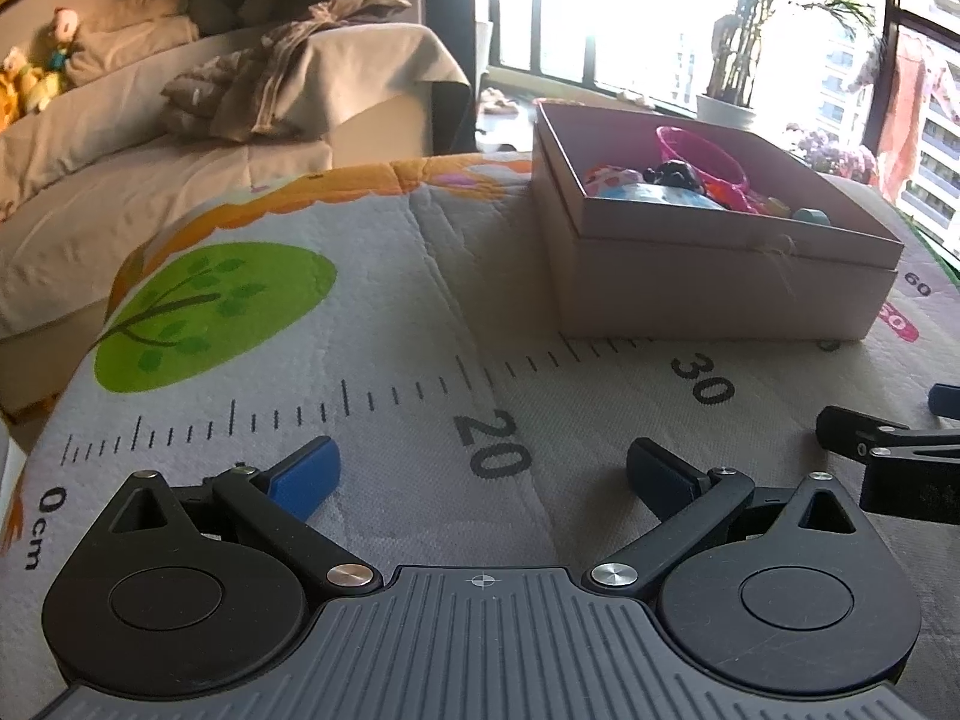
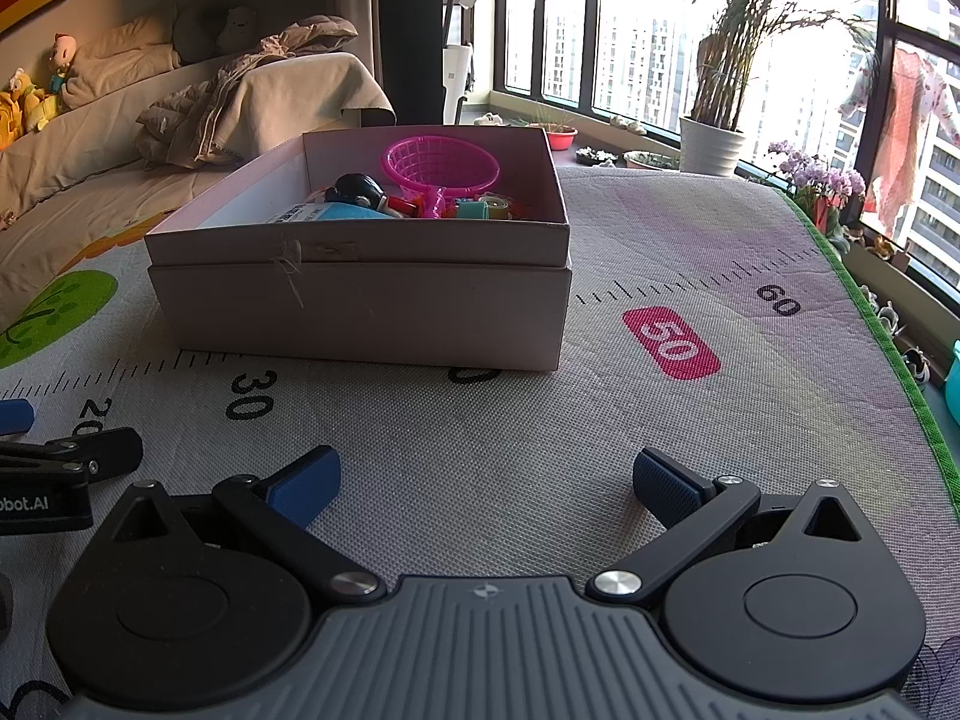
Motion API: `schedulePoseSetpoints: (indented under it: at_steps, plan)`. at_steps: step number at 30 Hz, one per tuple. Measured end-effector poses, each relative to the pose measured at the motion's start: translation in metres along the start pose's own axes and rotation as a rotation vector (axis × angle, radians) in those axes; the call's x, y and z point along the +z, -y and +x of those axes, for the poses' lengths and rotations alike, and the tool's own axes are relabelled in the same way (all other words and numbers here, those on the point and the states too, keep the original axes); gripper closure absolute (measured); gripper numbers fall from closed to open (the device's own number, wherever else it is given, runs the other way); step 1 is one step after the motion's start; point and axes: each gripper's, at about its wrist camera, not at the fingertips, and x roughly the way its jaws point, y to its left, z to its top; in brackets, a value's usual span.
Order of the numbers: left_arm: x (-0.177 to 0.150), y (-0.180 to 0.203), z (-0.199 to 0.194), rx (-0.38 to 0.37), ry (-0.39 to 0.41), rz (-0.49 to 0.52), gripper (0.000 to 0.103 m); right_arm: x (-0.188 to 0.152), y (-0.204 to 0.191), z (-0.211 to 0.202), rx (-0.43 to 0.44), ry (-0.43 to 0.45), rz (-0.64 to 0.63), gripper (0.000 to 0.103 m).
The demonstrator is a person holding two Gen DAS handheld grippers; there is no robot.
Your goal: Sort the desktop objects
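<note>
- Left wrist view: the left tool sits low in the frame with its blue-padded fingers spread wide and nothing between them, so it is released.
- It hovers over or rests on the printed mat that covers the surface; I cannot tell which.
- The cardboard box stands in the upper right of the frame, well apart from the tool.
- Inside it lie a pink plastic basket, a small dark figure and other bright toys, too jumbled to name one by one.
- Part of the other tool pokes in at the right edge.

- Right wrist view: the right tool is also released, fingers apart and empty, low in the frame.
- The box stands at centre left, ahead of the tool, open at the top, with the basket leaning toward its far wall and the figure beside it.
- No loose thing shows on the mat between tool and box, so the sorting looks nearly or wholly done.

- Handling, as a judgement: the toys look light, hard and a little slippery.
- The basket's mesh seems thin and would flex, so its rim or handle is the better place to pinch.
- The box looks stiff but thin-walled, best taken by a side wall near a corner.
</note>
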Motion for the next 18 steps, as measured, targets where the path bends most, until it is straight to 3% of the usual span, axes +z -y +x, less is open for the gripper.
schedulePoseSetpoints:
  at_steps: [6,18]
  plan:
    - [-0.0061,-0.0018,-0.0070,-0.054,-0.009,0.026,0.000,0.0000,0.0000,0.0000,0.000,0.000,0.000,0.000]
    - [-0.0040,0.0006,-0.0049,-0.041,-0.015,0.021,0.000,0.0002,-0.0001,0.0001,0.000,0.000,0.000,0.000]
